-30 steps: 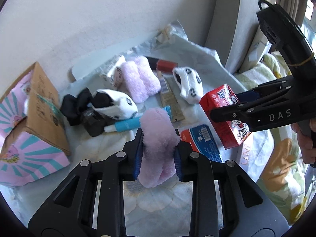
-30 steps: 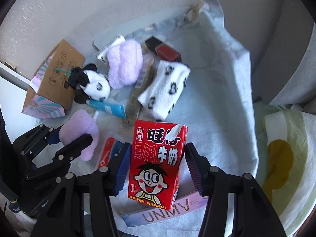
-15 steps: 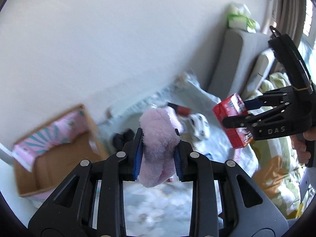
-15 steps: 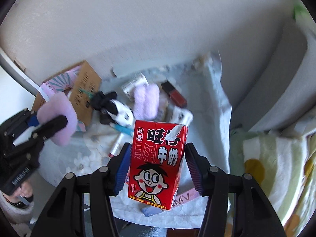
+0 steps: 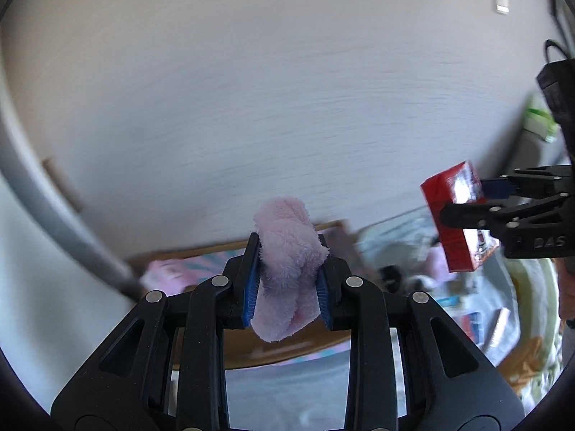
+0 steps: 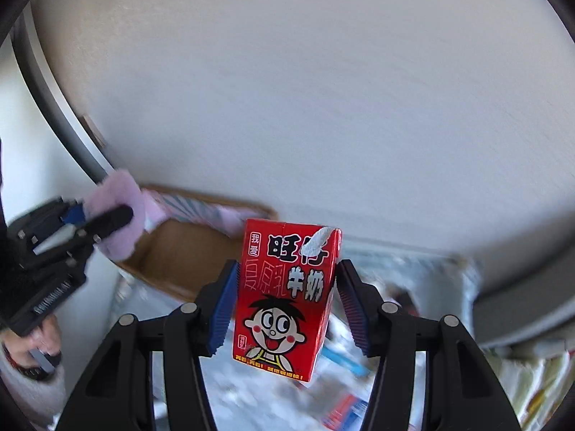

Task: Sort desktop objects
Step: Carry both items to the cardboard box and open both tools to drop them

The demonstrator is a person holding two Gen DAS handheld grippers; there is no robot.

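My left gripper [image 5: 287,283] is shut on a fluffy pink sock [image 5: 287,269] and holds it high in the air, above the open cardboard box [image 5: 287,352] with pink striped sides. My right gripper [image 6: 287,305] is shut on a red milk carton [image 6: 284,298] with a cartoon face, also lifted well above the table. The carton [image 5: 456,222] and right gripper show at the right of the left wrist view. The sock [image 6: 118,215] and left gripper [image 6: 90,222] show at the left of the right wrist view, over the box [image 6: 179,258].
A white wall fills the background. A grey curved pole [image 5: 54,215] runs down the left. Blurred small items lie on the pale cloth [image 5: 467,305] below at the right. A grey cushion edge [image 6: 521,305] is at the right.
Both grippers rose and tilted up toward the wall, carrying the sock and carton. The left gripper moved leftward over the cardboard box. The table items dropped to the bottom of view.
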